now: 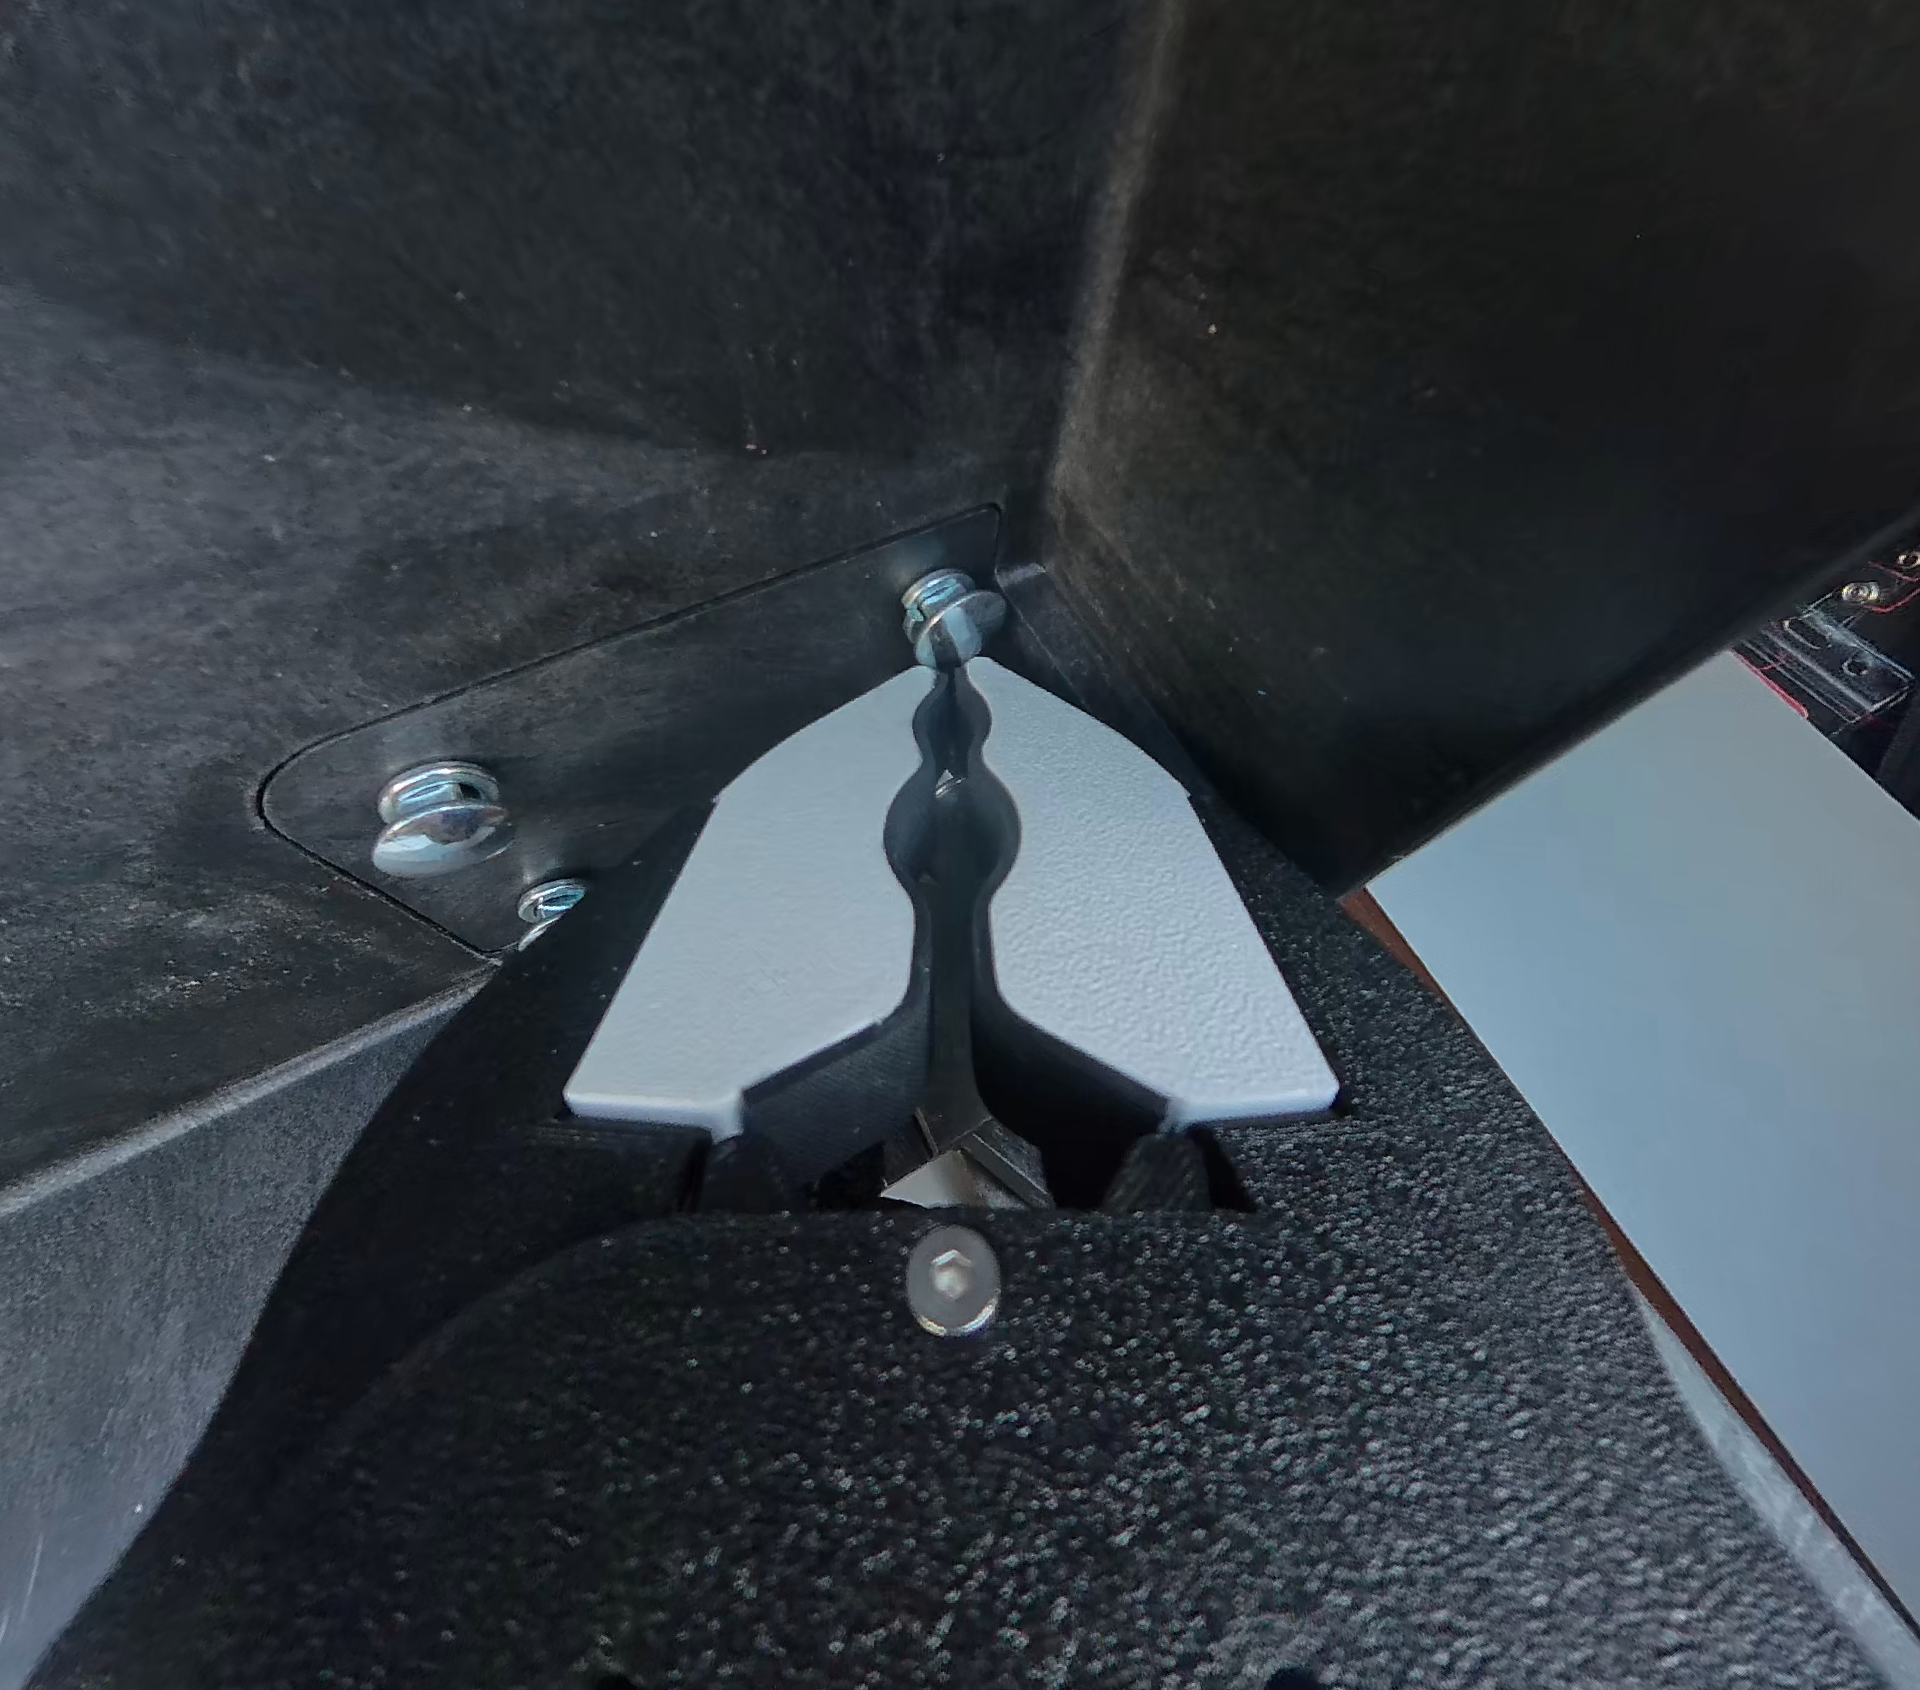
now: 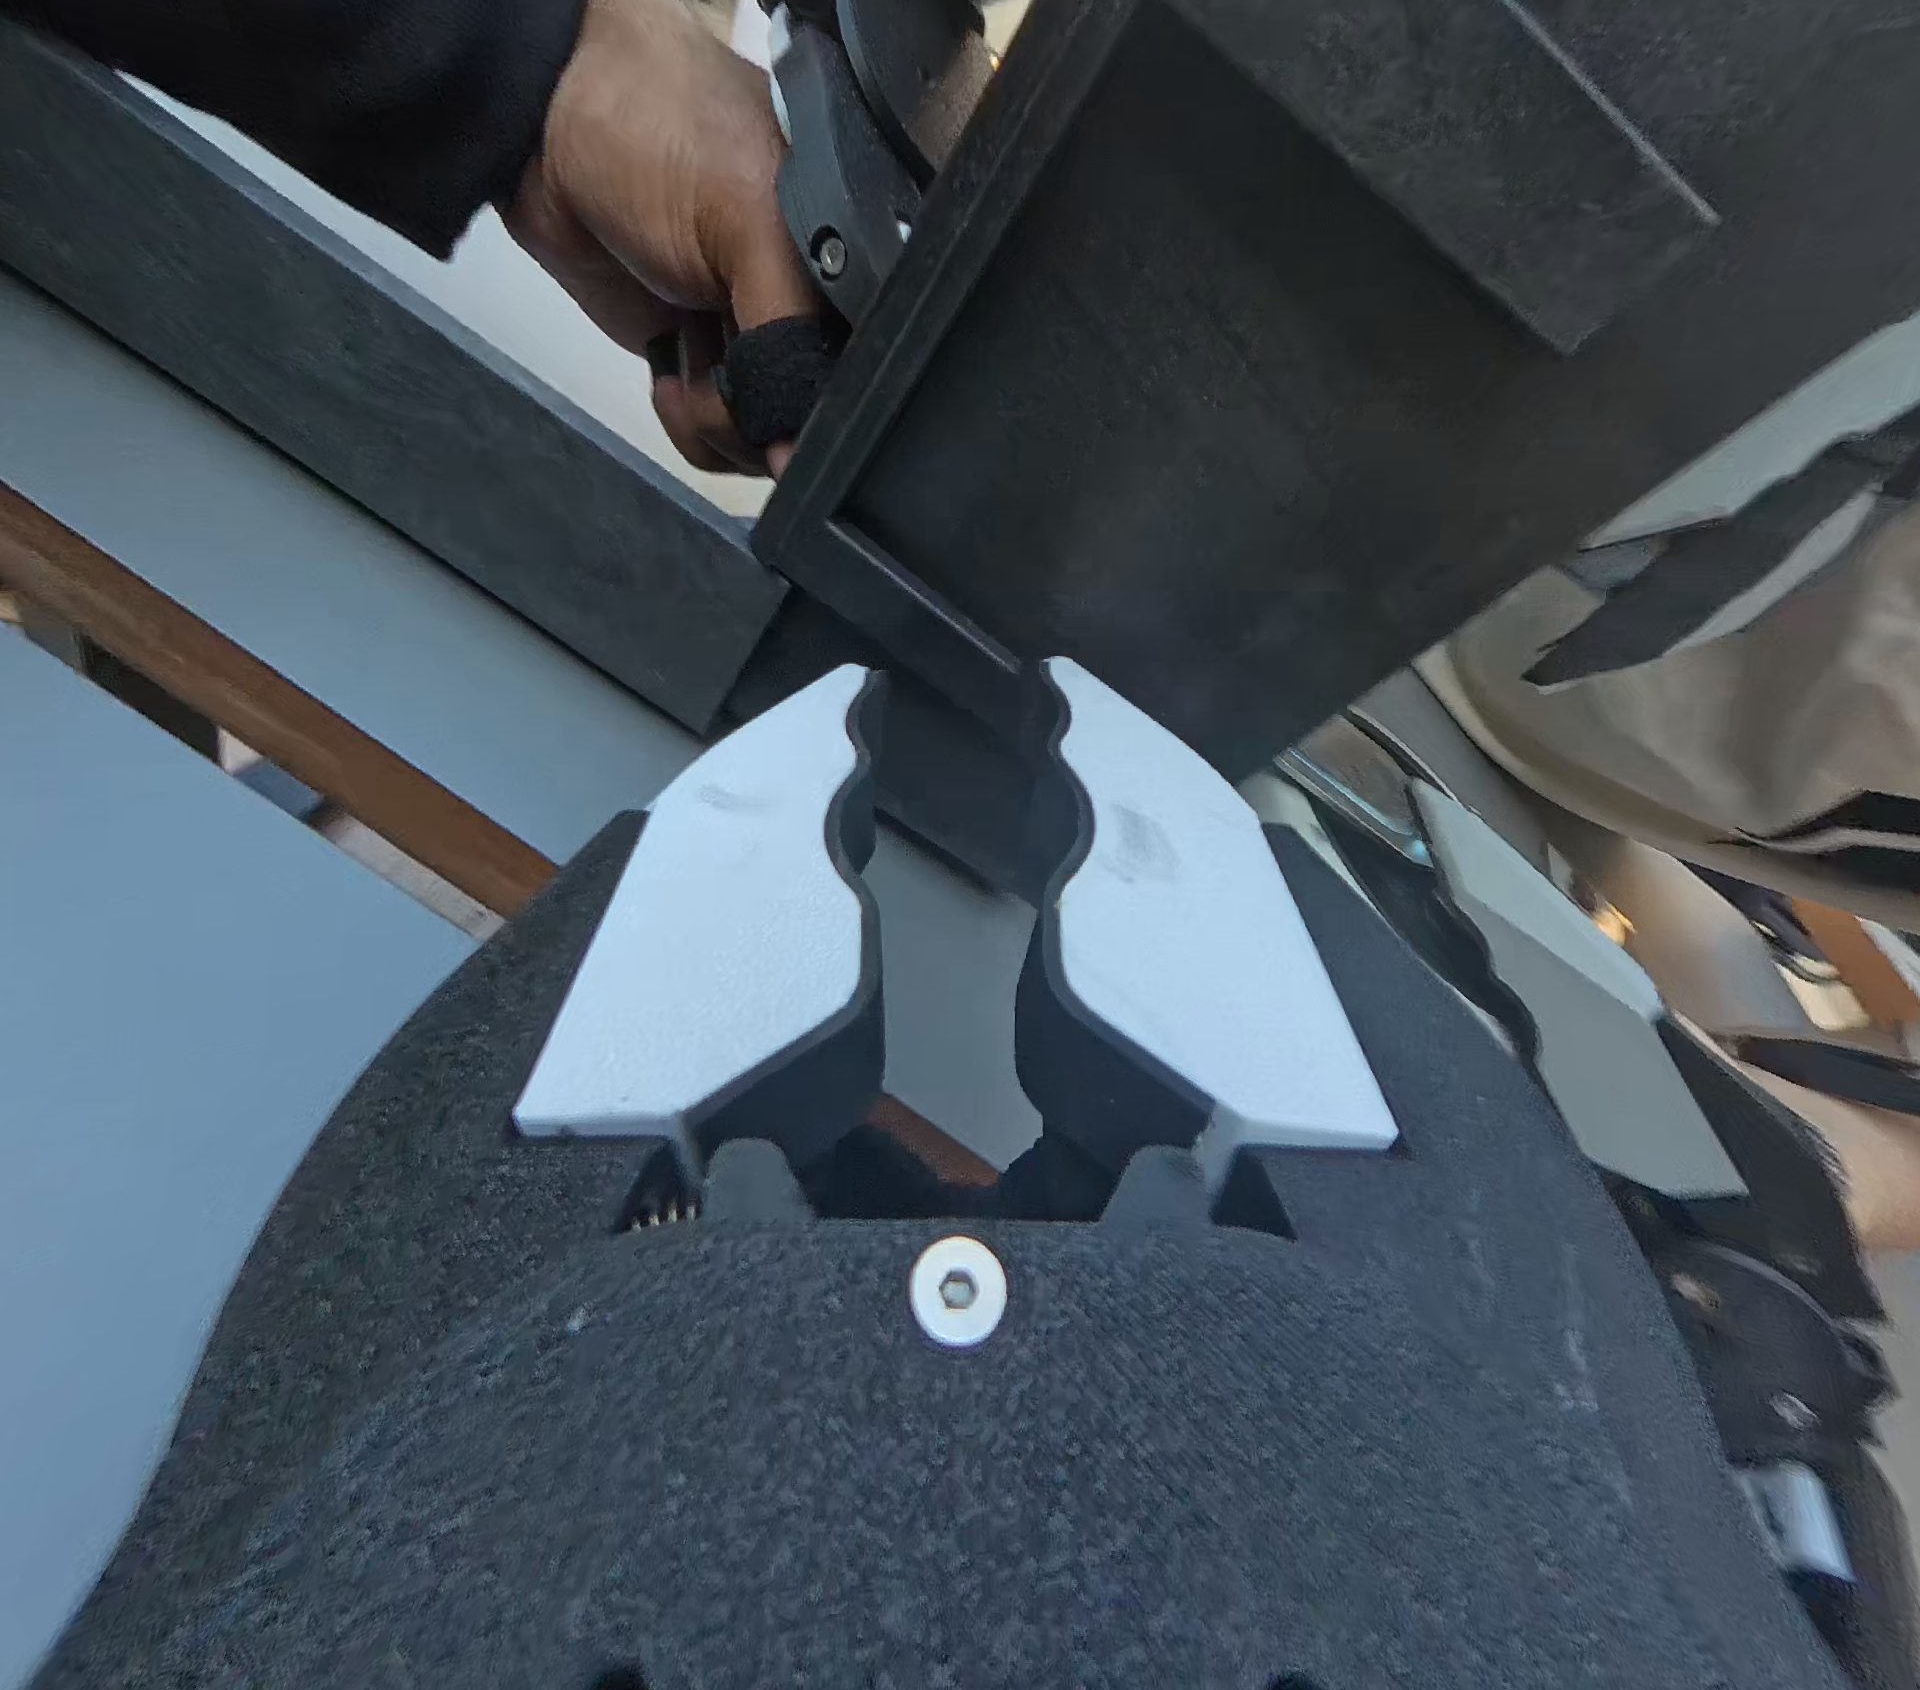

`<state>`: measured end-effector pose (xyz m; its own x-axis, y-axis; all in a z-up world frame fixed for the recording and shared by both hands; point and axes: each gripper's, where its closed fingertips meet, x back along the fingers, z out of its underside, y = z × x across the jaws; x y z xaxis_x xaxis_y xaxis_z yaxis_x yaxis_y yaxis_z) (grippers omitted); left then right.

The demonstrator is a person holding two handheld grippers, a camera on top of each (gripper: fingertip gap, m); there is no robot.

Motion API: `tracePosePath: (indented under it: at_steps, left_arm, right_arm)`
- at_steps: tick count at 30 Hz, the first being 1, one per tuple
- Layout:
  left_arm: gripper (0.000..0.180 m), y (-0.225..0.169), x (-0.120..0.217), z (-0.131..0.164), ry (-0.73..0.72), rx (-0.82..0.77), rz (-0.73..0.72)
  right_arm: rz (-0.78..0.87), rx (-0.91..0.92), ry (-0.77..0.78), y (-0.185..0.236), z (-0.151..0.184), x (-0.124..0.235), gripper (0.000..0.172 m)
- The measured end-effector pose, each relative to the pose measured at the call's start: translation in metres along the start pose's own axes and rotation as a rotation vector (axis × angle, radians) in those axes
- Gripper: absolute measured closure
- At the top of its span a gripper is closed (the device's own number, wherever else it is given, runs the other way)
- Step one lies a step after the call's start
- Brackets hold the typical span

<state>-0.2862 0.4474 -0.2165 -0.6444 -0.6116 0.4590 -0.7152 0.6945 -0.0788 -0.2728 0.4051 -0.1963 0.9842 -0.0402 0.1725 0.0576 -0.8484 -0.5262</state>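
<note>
Between right hand-held gripper fingers: black box.

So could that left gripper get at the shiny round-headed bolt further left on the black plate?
Probably yes. The left gripper, jaws together, sits at another silver bolt on the same black metal plate; the shiny round-headed bolt shows nothing blocking it.

Black box-like frame, tilted, its lower corner flange clamped between the right gripper pads. Inside, a black corner plate w/ 3 silver screws; the closed left gripper tips touch 1 screw.
</note>
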Motion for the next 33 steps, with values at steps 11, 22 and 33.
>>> tracePosePath:
  at_steps: [11,22,33]
  left_arm:
    - [0.180,-0.001,0.000,0.000,-0.036,0.026,0.042]
    - [0.180,-0.002,0.000,0.000,-0.030,0.019,0.026]
    - [0.180,-0.002,-0.001,-0.001,-0.023,0.035,0.036]
  right_arm:
    - [0.244,-0.571,0.079,-0.031,0.111,0.192,0.143]
    - [0.324,-0.765,-0.111,0.013,0.163,0.221,0.152]
    - [0.380,-0.677,0.046,0.011,0.151,0.233,0.148]
